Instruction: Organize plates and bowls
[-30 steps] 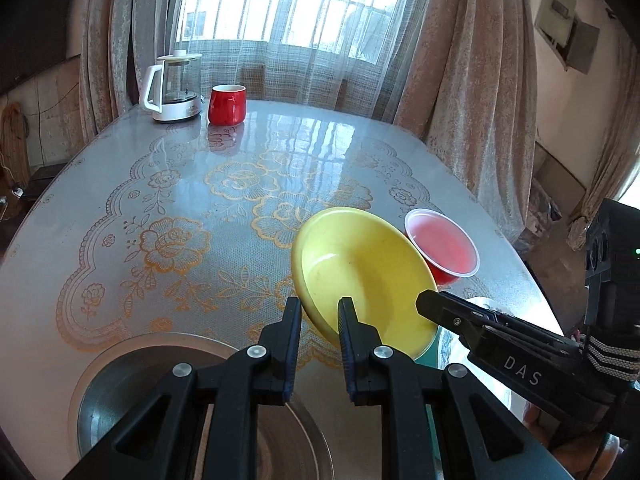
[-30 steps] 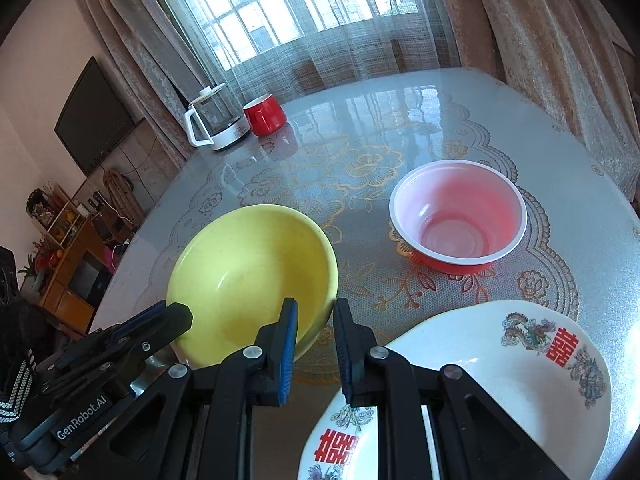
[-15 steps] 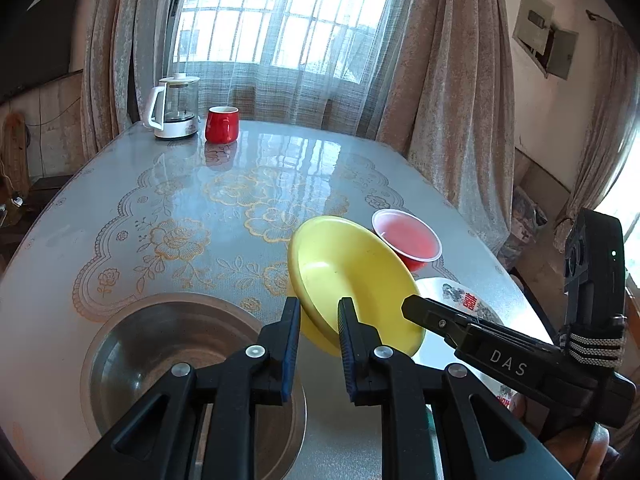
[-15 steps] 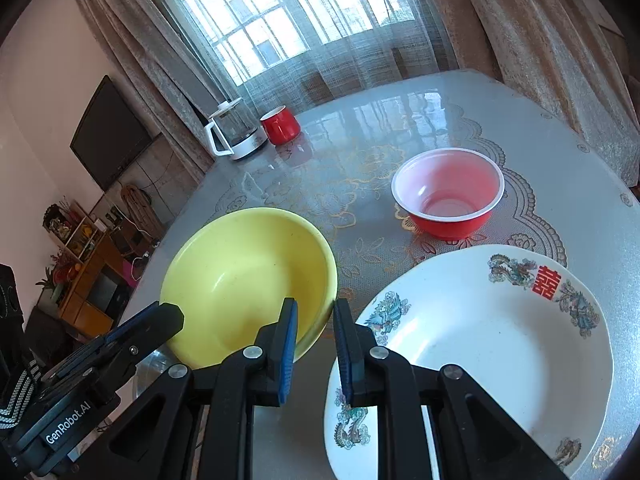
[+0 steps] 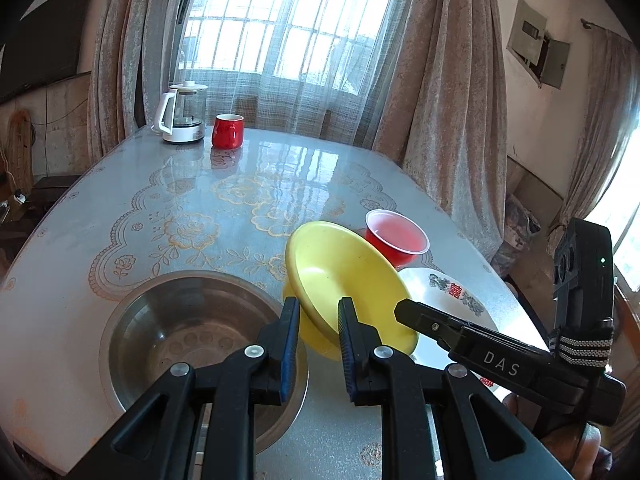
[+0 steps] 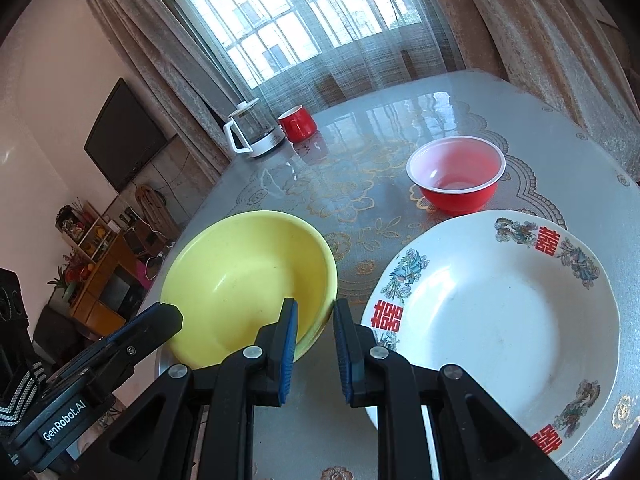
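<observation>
A yellow bowl (image 5: 340,280) is held tilted above the table, its rim between the fingers of both grippers. My left gripper (image 5: 318,312) is shut on its near rim. My right gripper (image 6: 314,316) is shut on the rim of the same yellow bowl (image 6: 244,280) from the other side. A large steel bowl (image 5: 192,332) sits on the table just left of and below the yellow one. A white plate with red characters (image 6: 496,312) lies to the right, and a red plastic bowl (image 6: 456,176) stands beyond it.
A glass kettle (image 5: 182,120) and a red mug (image 5: 227,131) stand at the table's far edge by the window. The table (image 5: 120,200) has a flowered glossy cover. Curtains hang behind; a cabinet (image 6: 104,280) stands off the left side.
Both grippers have lifted the yellow bowl and carried it back toward the near edge, closer to the steel bowl. The plate and red bowl have stayed put.
</observation>
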`<state>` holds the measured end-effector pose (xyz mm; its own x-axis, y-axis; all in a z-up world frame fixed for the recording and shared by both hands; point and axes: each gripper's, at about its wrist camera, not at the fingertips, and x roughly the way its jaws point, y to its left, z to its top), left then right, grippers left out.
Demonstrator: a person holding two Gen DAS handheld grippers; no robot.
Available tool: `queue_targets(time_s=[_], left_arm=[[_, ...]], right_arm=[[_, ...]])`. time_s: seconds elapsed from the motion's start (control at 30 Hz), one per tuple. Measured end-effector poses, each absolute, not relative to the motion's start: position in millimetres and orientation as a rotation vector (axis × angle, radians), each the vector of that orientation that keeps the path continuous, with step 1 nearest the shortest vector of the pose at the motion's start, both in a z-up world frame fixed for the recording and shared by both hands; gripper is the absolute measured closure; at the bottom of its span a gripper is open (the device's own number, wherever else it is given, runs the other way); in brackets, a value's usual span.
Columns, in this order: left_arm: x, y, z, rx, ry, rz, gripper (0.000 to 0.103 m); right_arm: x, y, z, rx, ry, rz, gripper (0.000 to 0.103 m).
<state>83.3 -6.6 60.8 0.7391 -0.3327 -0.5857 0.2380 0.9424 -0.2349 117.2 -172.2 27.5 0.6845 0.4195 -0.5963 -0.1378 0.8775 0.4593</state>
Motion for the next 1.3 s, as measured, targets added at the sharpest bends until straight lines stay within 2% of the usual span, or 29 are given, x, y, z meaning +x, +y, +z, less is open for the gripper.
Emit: queue_targets(time_s=[0.87,1.3], left_arm=[[46.4,26.8,71.8,-0.213,0.613,-0.298,0.084],[41.6,74.9,79.4,-0.265,0.593,-0.224,0.083]], right_arm=[[101.0,-146.0,32.7,0.369,0.710,0.388,0.085],[108.7,-105.0,56.2,0.310,0.668,0.513,0.085]])
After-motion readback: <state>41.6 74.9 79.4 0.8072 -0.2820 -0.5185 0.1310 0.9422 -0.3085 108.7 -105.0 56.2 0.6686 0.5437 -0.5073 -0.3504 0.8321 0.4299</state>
